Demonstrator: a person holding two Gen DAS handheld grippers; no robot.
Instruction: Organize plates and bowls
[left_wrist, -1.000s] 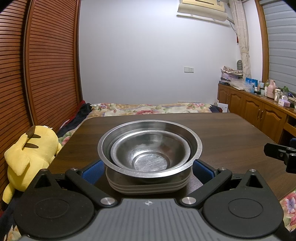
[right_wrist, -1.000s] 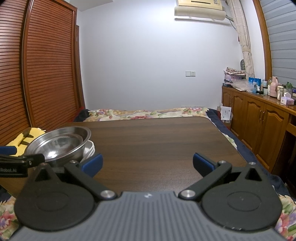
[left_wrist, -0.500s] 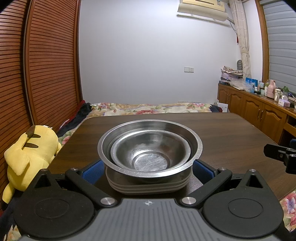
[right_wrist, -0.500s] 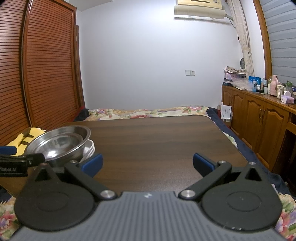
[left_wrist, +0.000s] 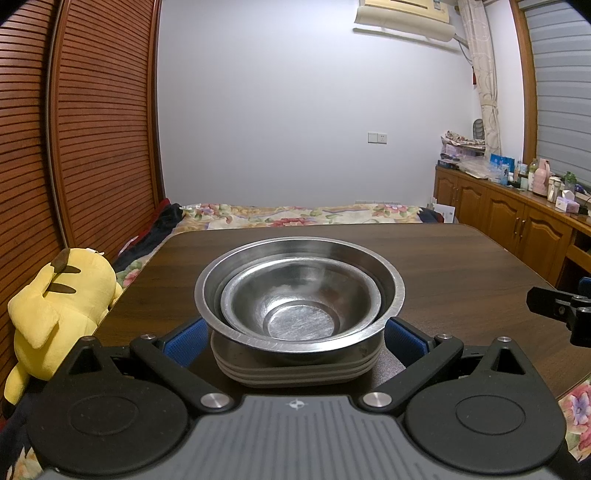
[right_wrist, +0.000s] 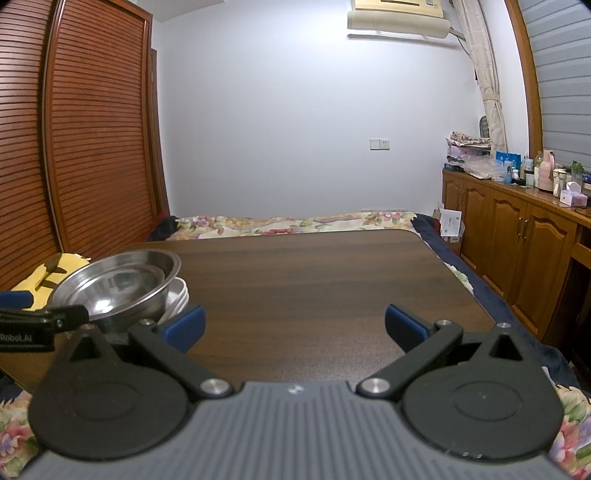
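A: Stack sits near the front left of the dark wooden table (right_wrist: 325, 280). 2 steel bowls, small bowl (left_wrist: 301, 299) nested inside the large bowl (left_wrist: 391, 291), both on a pile of pale plates (left_wrist: 295, 369). I count maybe 3 plates; hard to be sure.

B: Anything in the bowls?

A: Nothing but the small one in the large one. Small one is bare.

B: Grippers?

A: Left gripper (left_wrist: 295, 332) spread wide, blue pads either side of the stack, holding nothing; contact with the plates I cannot tell. Right gripper (right_wrist: 295, 325) also wide apart, over bare table, well clear of the stack, nothing in it.

B: Handling?

A: Steel likely light, stiff, slick; thin rolled rim looks the best place to pinch. The nested pair could slide on each other if tilted. Plates look heavier, possibly breakable; take them low by the edge, level.
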